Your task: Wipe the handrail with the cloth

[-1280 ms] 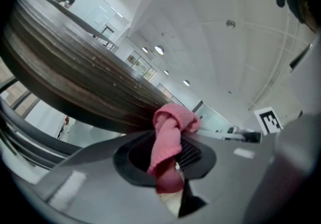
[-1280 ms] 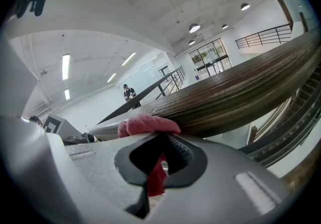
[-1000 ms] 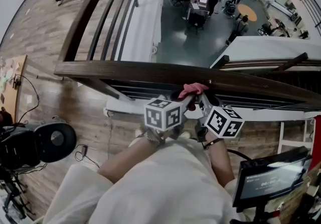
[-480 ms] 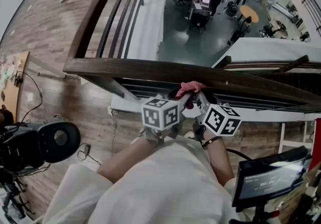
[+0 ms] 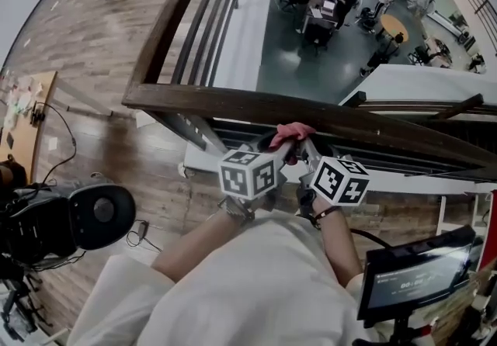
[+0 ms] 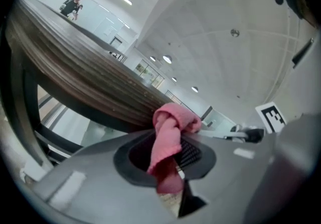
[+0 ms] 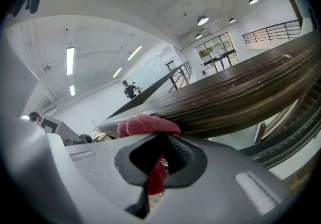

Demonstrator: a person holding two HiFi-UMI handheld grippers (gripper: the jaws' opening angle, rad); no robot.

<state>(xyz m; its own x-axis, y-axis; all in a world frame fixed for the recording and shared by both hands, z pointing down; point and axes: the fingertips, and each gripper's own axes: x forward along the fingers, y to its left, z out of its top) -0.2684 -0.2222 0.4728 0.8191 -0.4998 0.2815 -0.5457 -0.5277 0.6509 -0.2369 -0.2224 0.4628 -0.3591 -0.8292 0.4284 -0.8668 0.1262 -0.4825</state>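
Grips cloth [image 5: 292,133] with both tools at once. Closes left tool [image 5: 284,152] on the wad from 7 o'clock and right tool [image 5: 308,150] on it from 5 o'clock. Shows a pink fold pinched between the jaws in each tool view, with a tail hanging below them. Sets the wad against the near edge of the rail [image 5: 233,108], at 12 o'clock from the tools, apparently touching the dark wood.

Treat cloth as light, soft and limp: compresses under the jaws, bunches readily, offers no stiffness of its own. Expect drag on the wood to tug it out of a shallow pinch. Take hold deep in the bunched middle, not at a loose corner, leaving a padded lump proud of the jaw tips for contact. Treat rail as rigid, fixed and smooth. Note the open drop to a lower floor at 12 o'clock beyond the rail: judge a released cloth hard to recover.
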